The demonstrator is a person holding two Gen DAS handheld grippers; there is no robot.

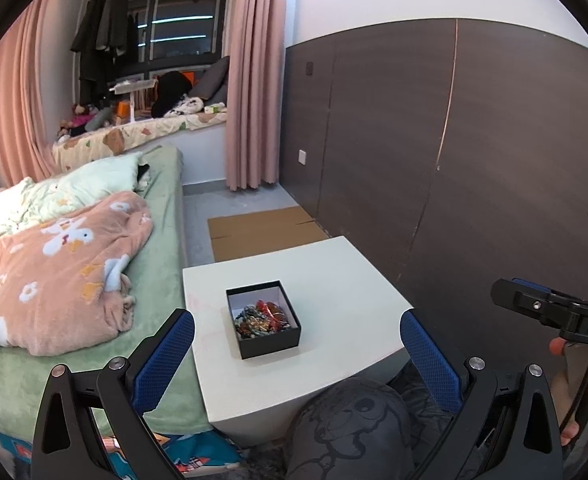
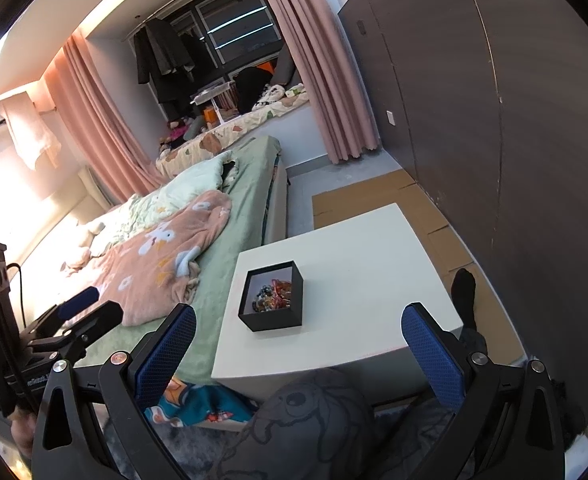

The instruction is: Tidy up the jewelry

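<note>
A small black open box [image 1: 268, 335] sits on a low white table [image 1: 333, 280]. It holds a tangled pile of colourful jewelry [image 1: 262, 317], red, orange and dark beads. The box [image 2: 274, 320] and jewelry [image 2: 273, 295] also show in the right wrist view. My left gripper [image 1: 297, 340] is open and empty, held above and in front of the table, jaws wide apart. My right gripper [image 2: 298, 336] is open and empty too, at a similar height. Each gripper shows at the edge of the other's view.
A bed with a green sheet [image 1: 162, 240] and a pink blanket [image 1: 54, 264] lies left of the table. A dark panelled wall [image 1: 453, 160] stands to the right. Cardboard [image 1: 262, 228] lies on the floor behind the table. My knee in grey patterned trousers [image 1: 357, 428] is below the table's front edge.
</note>
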